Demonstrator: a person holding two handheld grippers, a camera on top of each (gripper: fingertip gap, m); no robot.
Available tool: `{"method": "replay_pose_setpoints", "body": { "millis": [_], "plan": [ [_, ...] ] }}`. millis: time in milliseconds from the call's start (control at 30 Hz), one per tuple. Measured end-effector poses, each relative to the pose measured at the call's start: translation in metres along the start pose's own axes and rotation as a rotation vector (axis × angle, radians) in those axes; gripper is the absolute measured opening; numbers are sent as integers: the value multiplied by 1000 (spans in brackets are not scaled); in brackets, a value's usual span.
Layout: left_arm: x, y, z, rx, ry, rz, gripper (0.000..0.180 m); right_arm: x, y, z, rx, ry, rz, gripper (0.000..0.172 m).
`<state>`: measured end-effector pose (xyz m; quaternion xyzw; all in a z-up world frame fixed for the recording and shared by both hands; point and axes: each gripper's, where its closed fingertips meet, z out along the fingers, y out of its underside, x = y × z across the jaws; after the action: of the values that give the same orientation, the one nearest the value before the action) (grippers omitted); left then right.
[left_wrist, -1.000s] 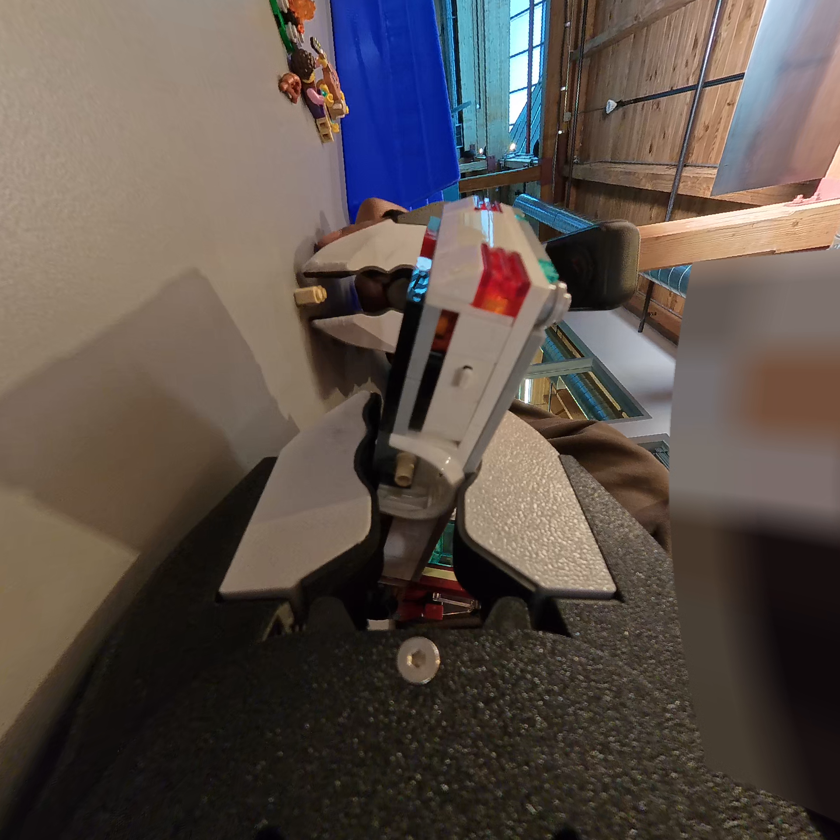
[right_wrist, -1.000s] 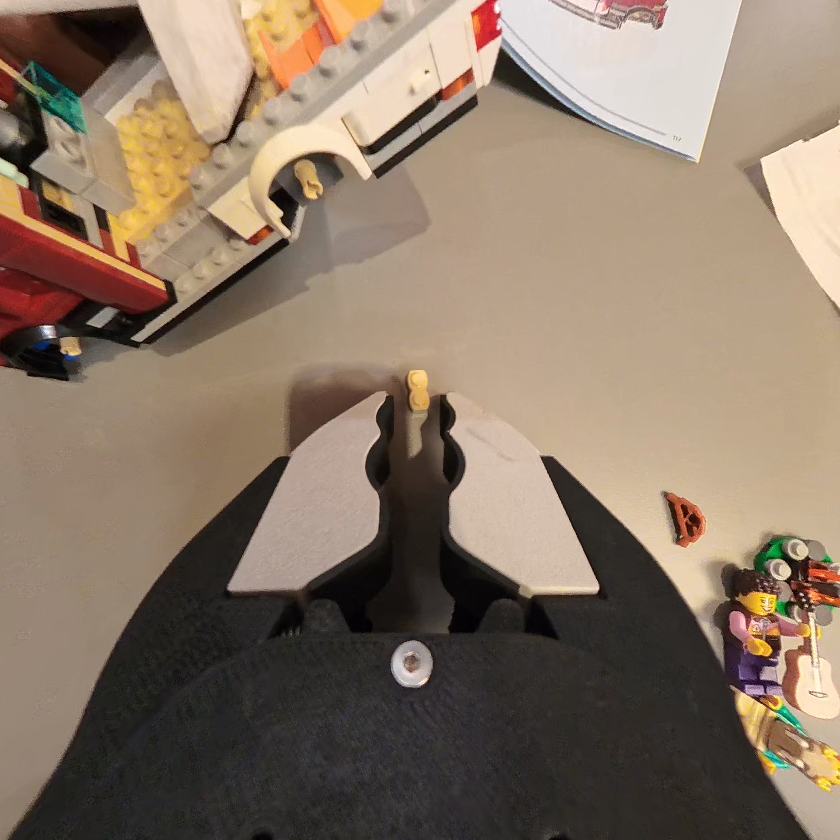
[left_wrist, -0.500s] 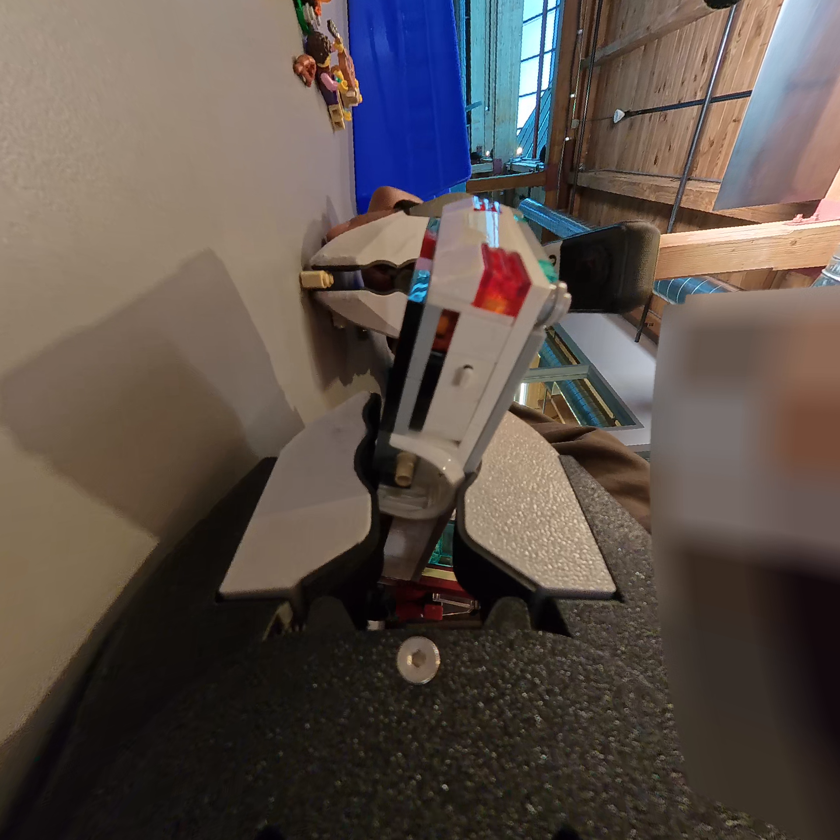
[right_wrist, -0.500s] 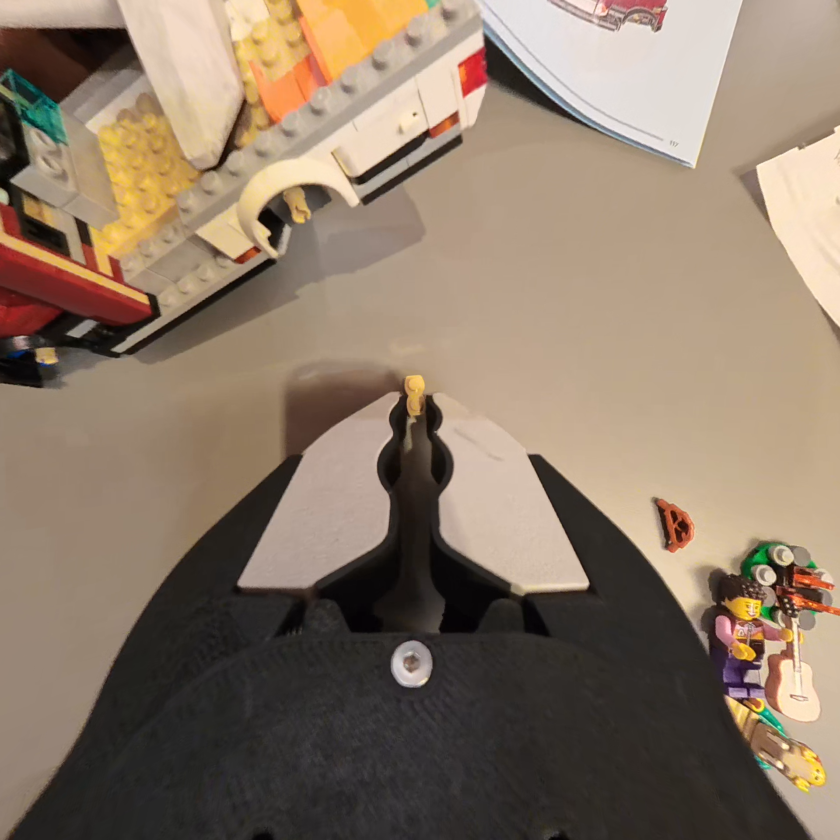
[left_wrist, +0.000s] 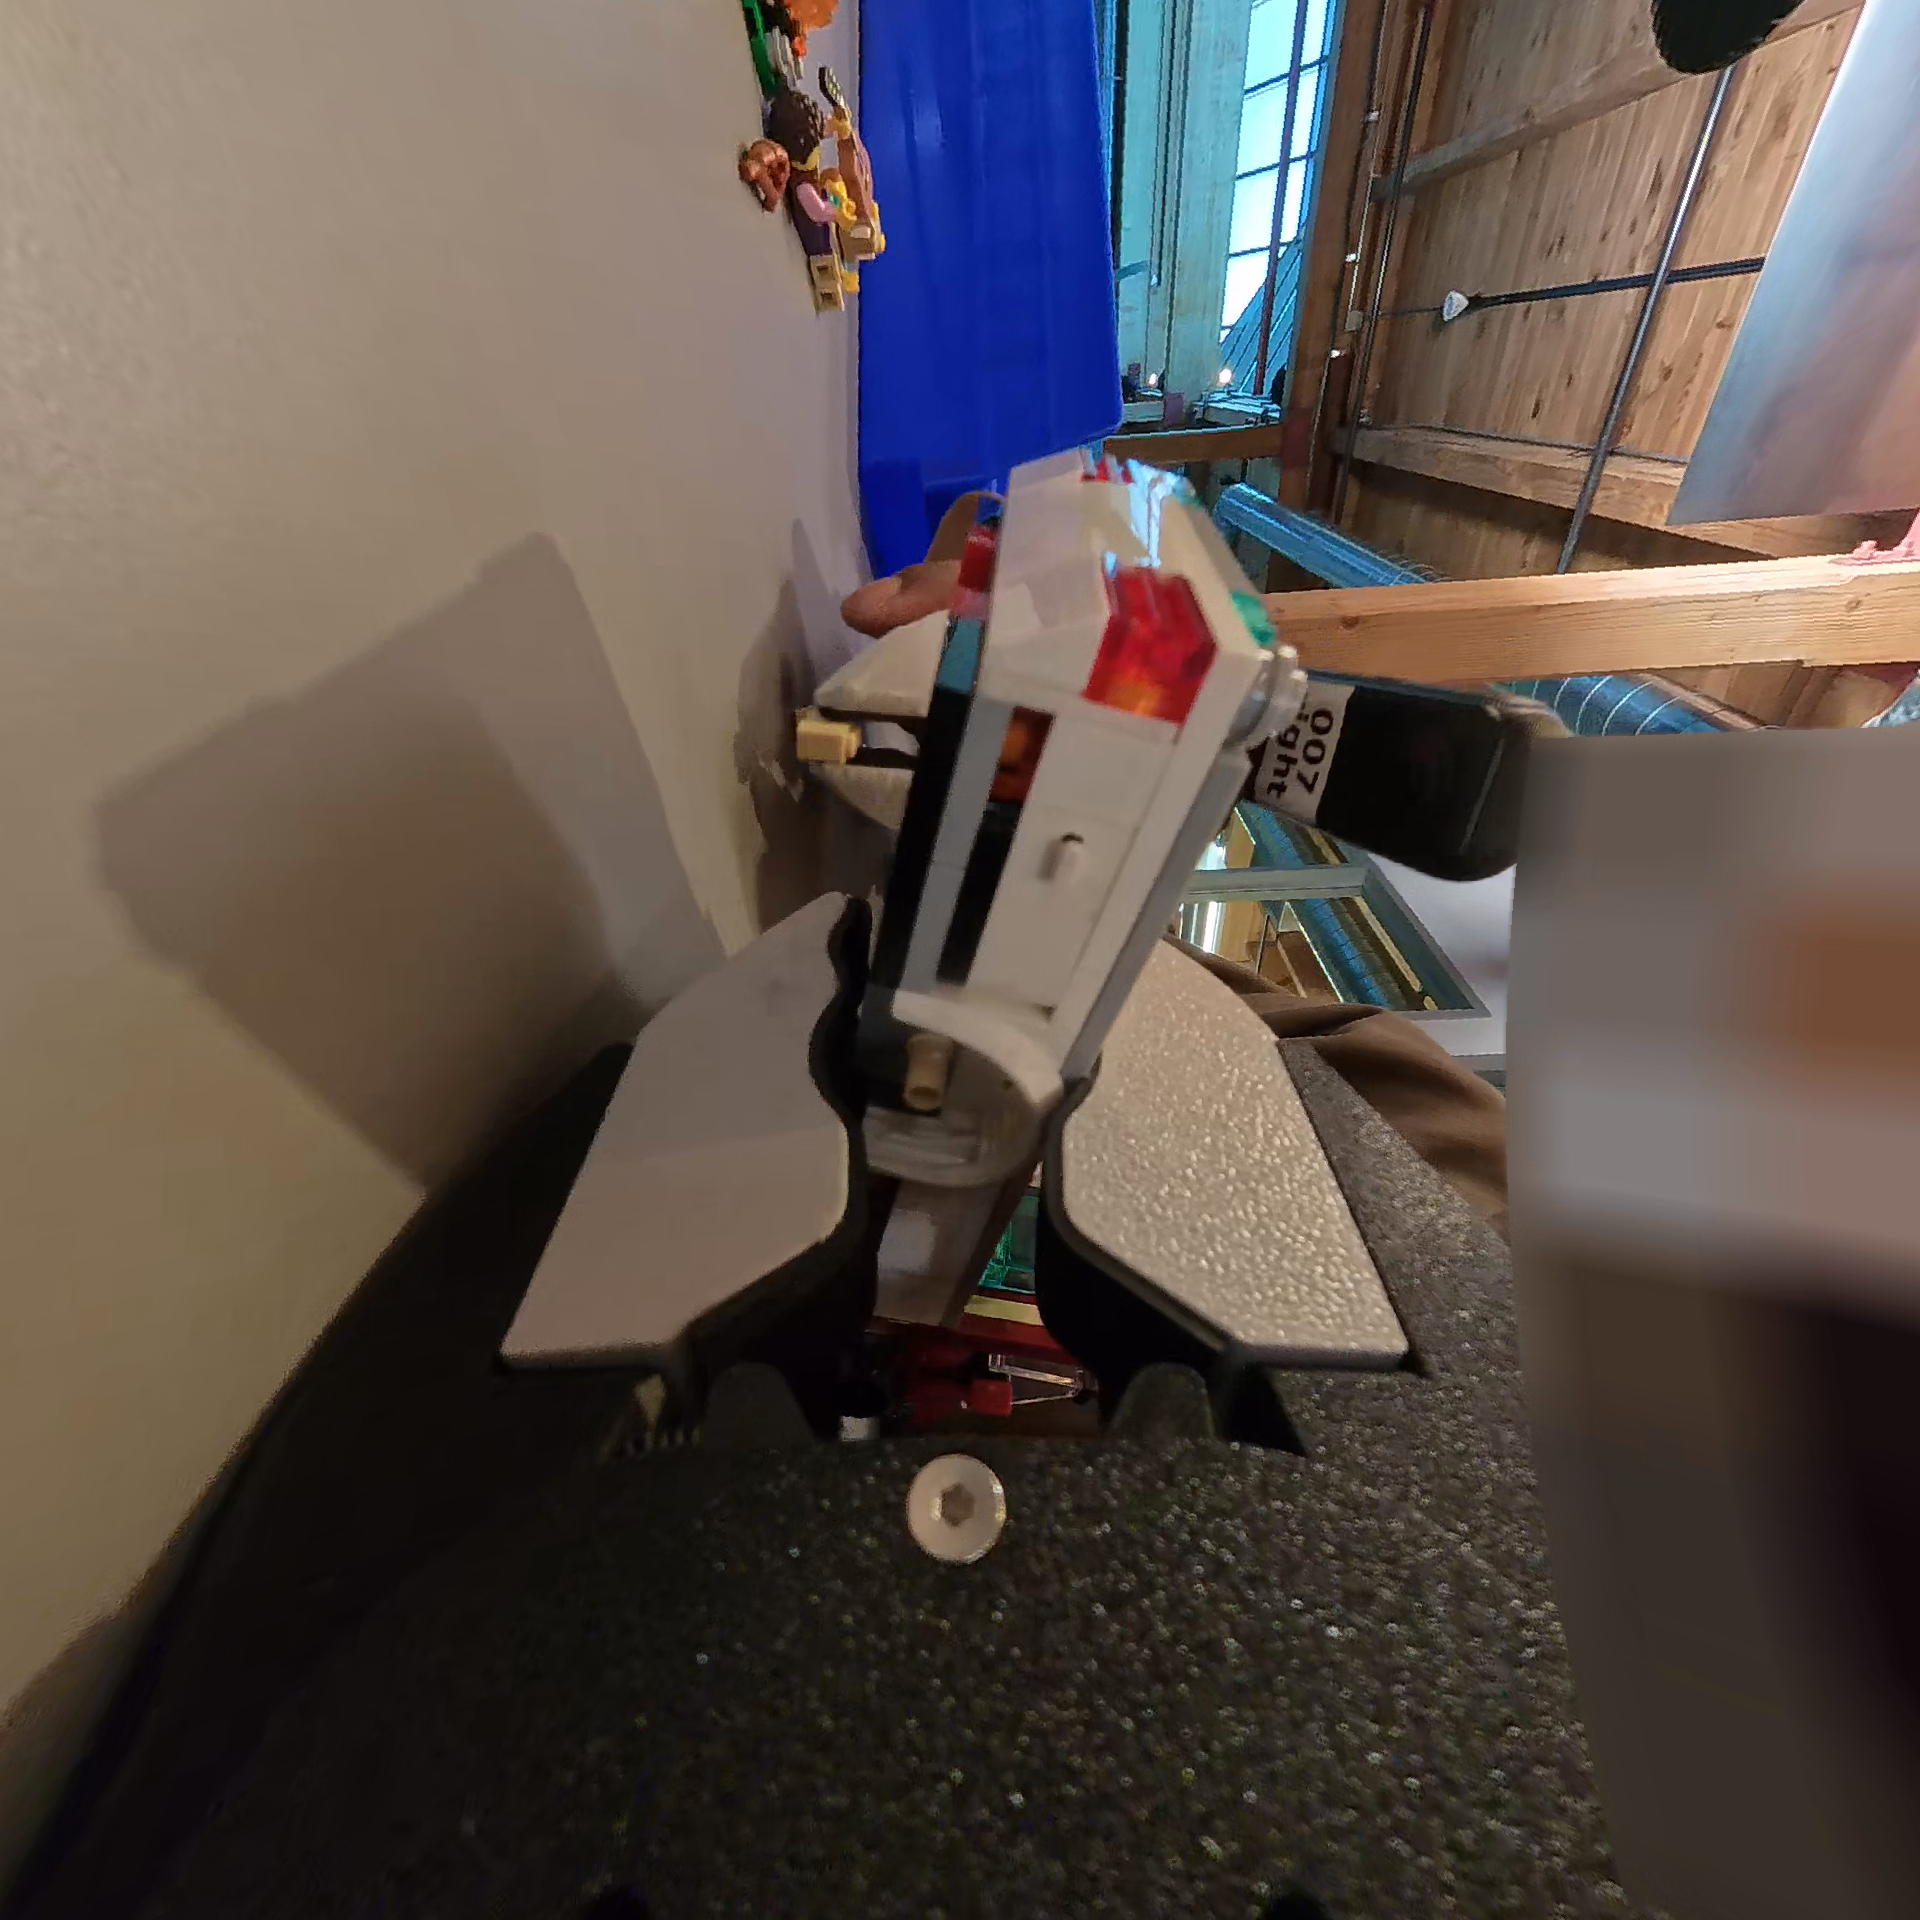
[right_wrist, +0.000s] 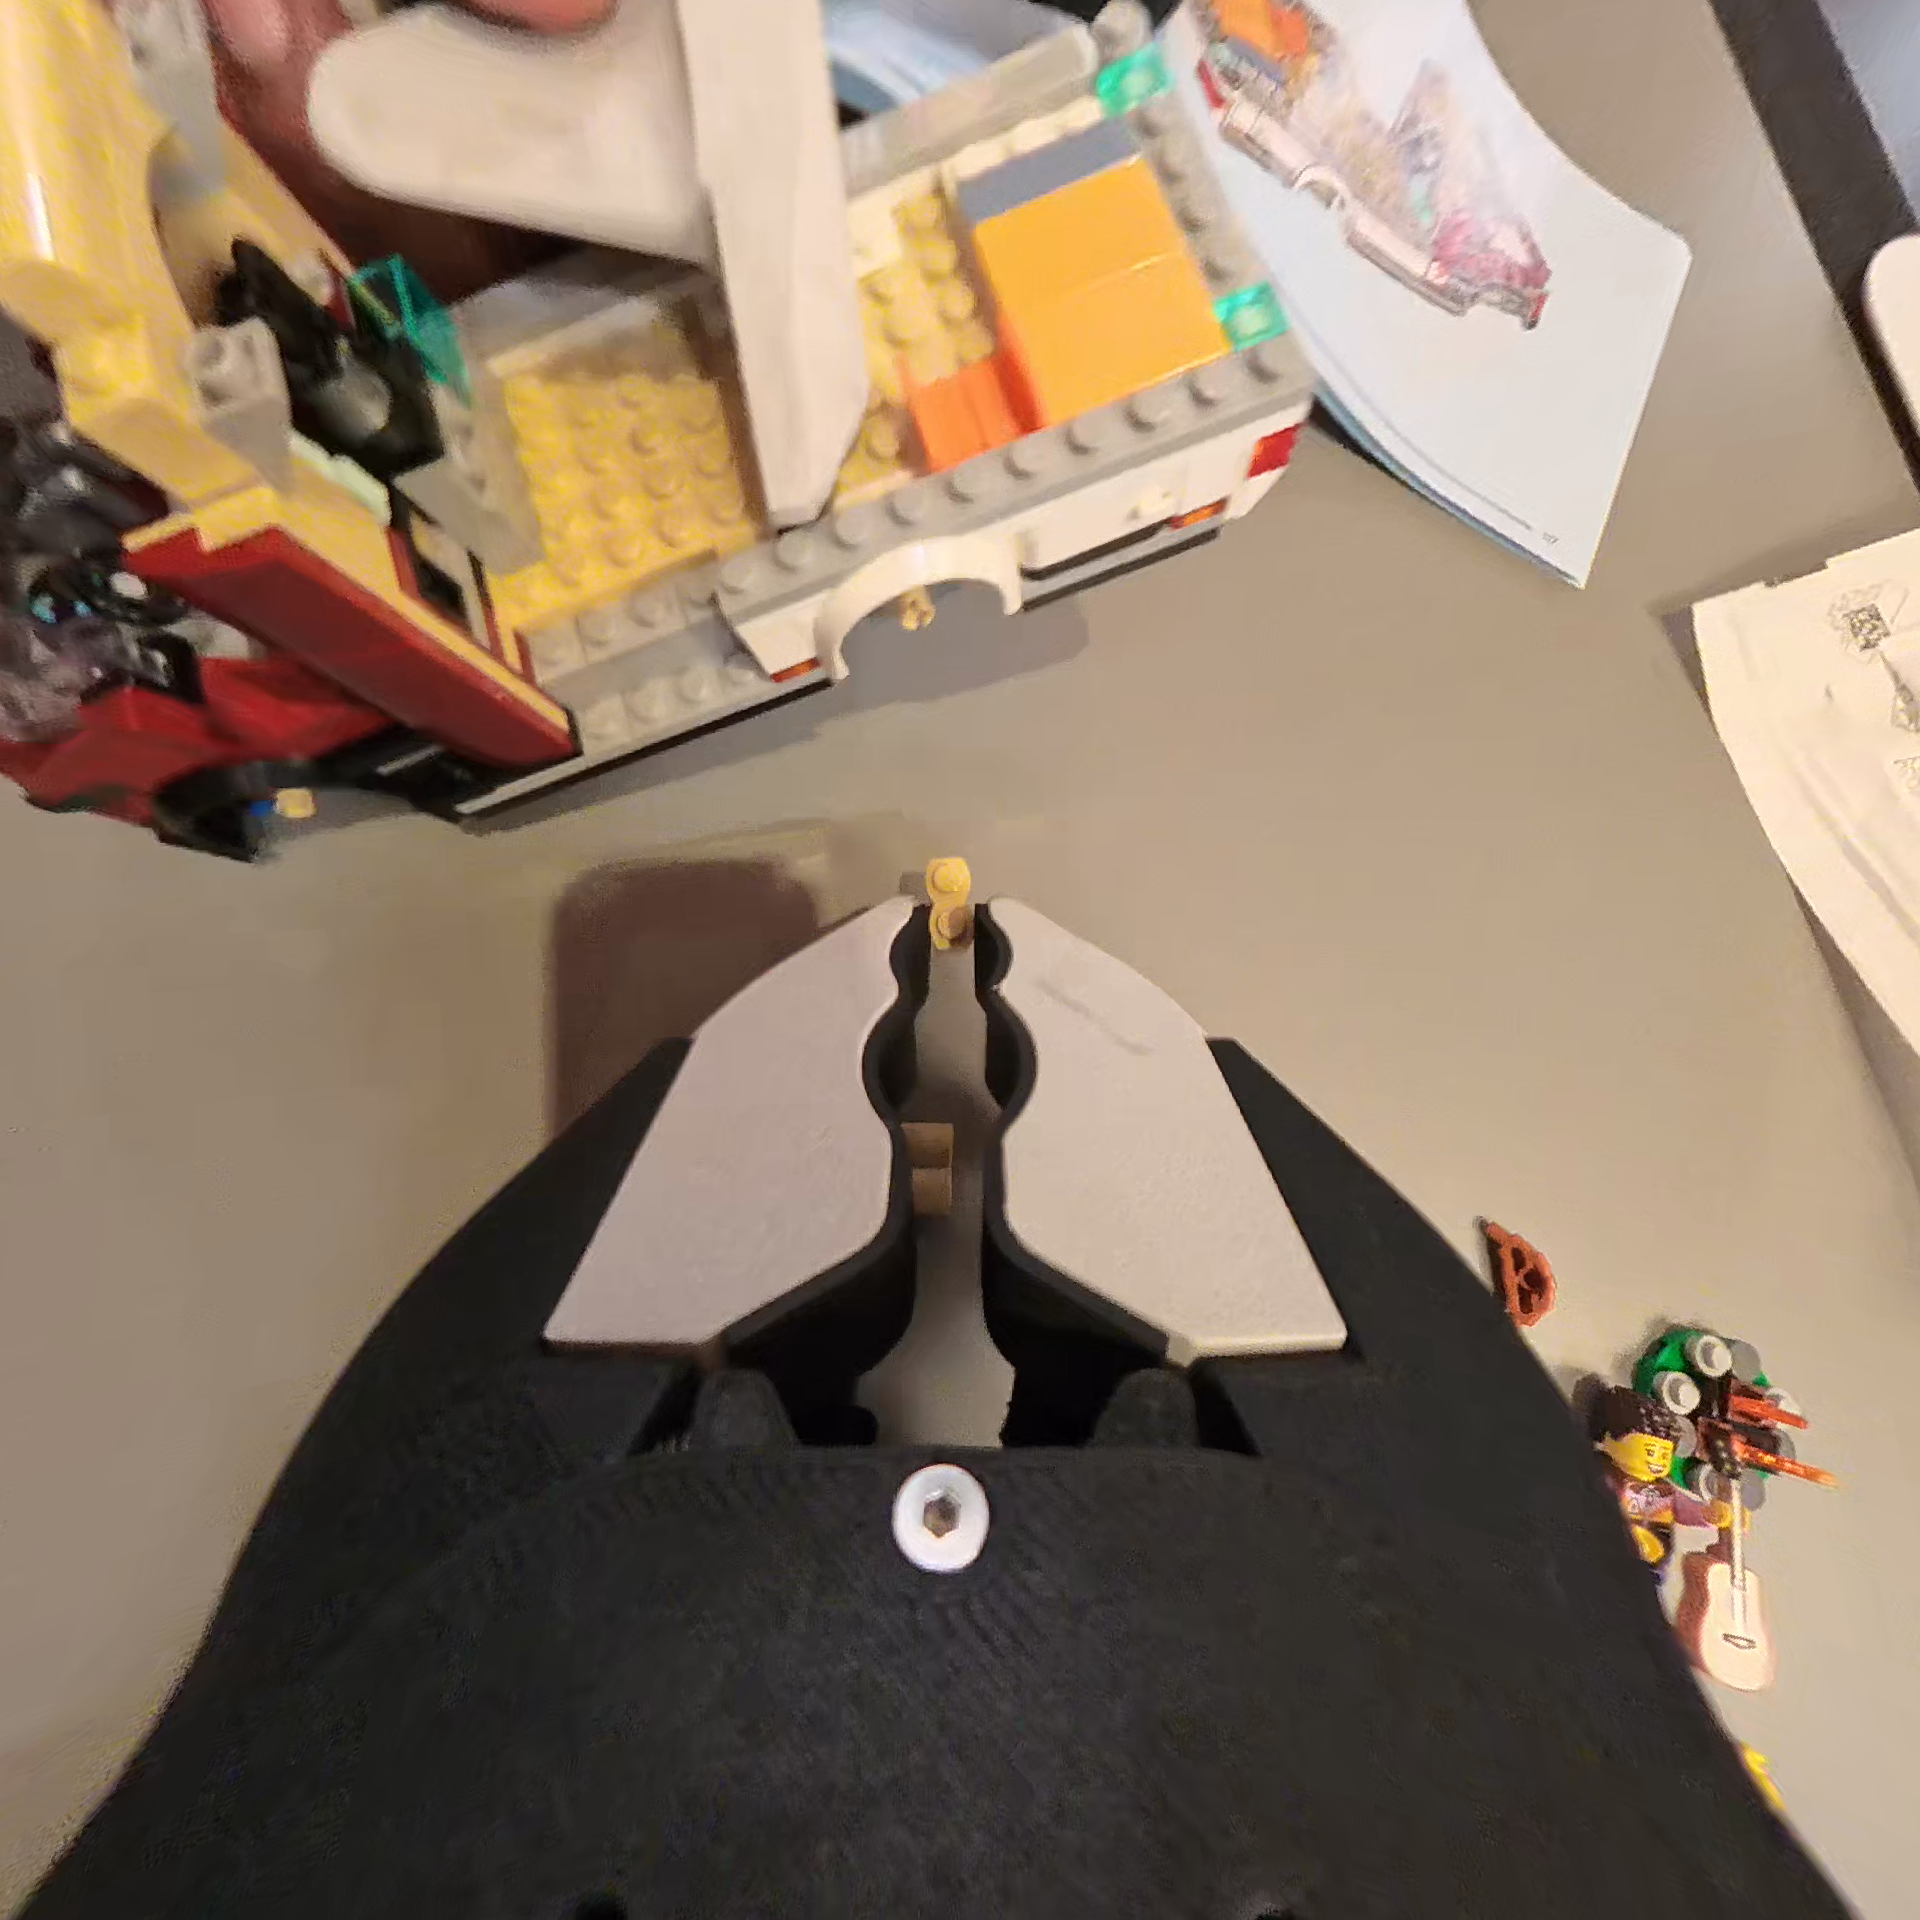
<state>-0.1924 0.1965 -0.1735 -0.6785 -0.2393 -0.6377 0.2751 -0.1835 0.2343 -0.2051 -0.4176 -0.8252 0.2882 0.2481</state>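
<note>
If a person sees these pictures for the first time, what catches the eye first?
A brick-built vehicle in white, red and yellow, clamped in the left claw above the grey table. Next, the small tan piece pinched in the right claw, and the toy figure with a guitar at the right edge.

Bare tabletop (right_wrist: 1299, 883) lies open ahead and to both sides of the right claw (right_wrist: 951, 920). The brick vehicle (right_wrist: 727, 468) blocks the far left; booklet (right_wrist: 1455, 312), papers (right_wrist: 1829, 748) and toy figures (right_wrist: 1683, 1475) crowd the right.
</note>
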Motion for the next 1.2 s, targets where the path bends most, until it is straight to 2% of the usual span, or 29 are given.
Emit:
{"method": "replay_pose_setpoints", "body": {
  "millis": [100, 267, 500, 633, 700, 800, 933, 1100, 1200],
  "plan": [
    [0, 0, 0, 1, -2, 1, 32, -5, 9, 7, -46, -2, -35, 8],
    [0, 0, 0, 1, -2, 1, 32, -5, 10, 9, -29, -29, 12, 8],
    [0, 0, 0, 4, 1, 0, 32, -4, 10, 7, -23, -38, 34, 17],
    [2, -4, -2, 29, 19, -8, 32, -1, 3, -3, 1, -21, 43, 19],
    [6, -7, -4, 43, 42, -10, 32, -7, -6, -15, 56, -77, 86, 19],
    [13, -10, -7, 53, 80, 0, 32, -19, -23, -32, 157, -216, 260, 20],
    [26, -12, -10, 57, 157, -11, 32, -27, -36, -33, 222, -312, 440, 28],
    [36, -17, -16, 78, 203, -17, 32, -48, -37, -24, 211, -414, 452, 42],
    [37, -18, -18, 65, 192, 11, 32, -53, -45, -24, 252, -484, 545, 46]
  ]
}}
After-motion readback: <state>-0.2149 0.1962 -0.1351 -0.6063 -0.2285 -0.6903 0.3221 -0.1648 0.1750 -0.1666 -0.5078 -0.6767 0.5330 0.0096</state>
